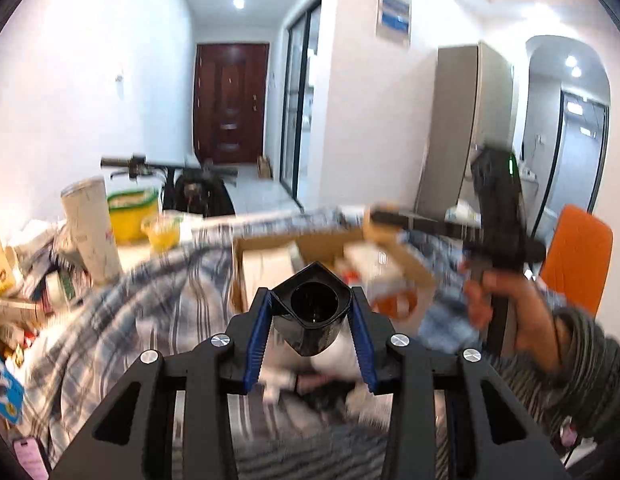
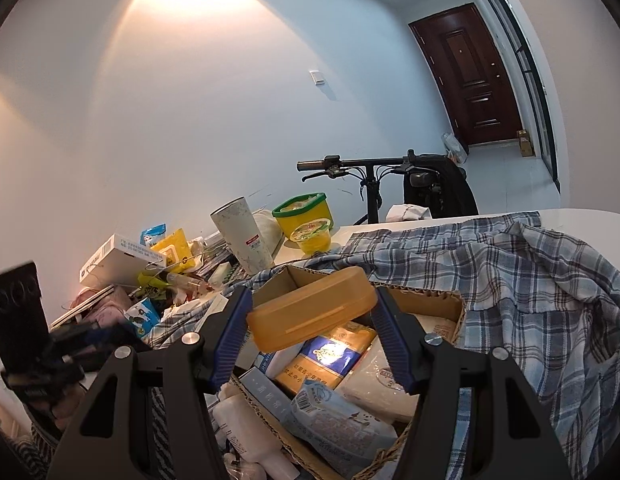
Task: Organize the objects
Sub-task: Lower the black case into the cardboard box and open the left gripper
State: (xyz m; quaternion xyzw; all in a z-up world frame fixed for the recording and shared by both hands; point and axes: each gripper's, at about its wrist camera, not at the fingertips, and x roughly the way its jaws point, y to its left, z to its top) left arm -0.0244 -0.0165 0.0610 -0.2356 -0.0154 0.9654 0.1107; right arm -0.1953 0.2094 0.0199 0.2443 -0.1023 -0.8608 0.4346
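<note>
My left gripper (image 1: 311, 294) is shut on a glossy black cup (image 1: 312, 320) with a three-cornered rim, held up above the plaid cloth (image 1: 157, 304) in a blurred view. Beyond it stands the open cardboard box (image 1: 245, 248). In the right wrist view my right gripper (image 2: 311, 296) is shut on an amber oval case (image 2: 310, 312), which hangs tilted over the cardboard box (image 2: 442, 300). The box holds a blue and yellow packet (image 2: 330, 356), white bags and a small carton. A person's hand (image 1: 510, 312) grips the other tool at the right of the left wrist view.
Plaid cloth (image 2: 530, 280) drapes around the box on the white table (image 2: 570, 216). A white tumbler (image 2: 241, 236), a yellow tub with a green lid (image 2: 303, 212) and a heap of packets (image 2: 149, 256) crowd the left. Behind stand a bicycle (image 2: 370, 168) and an orange chair (image 1: 578, 256).
</note>
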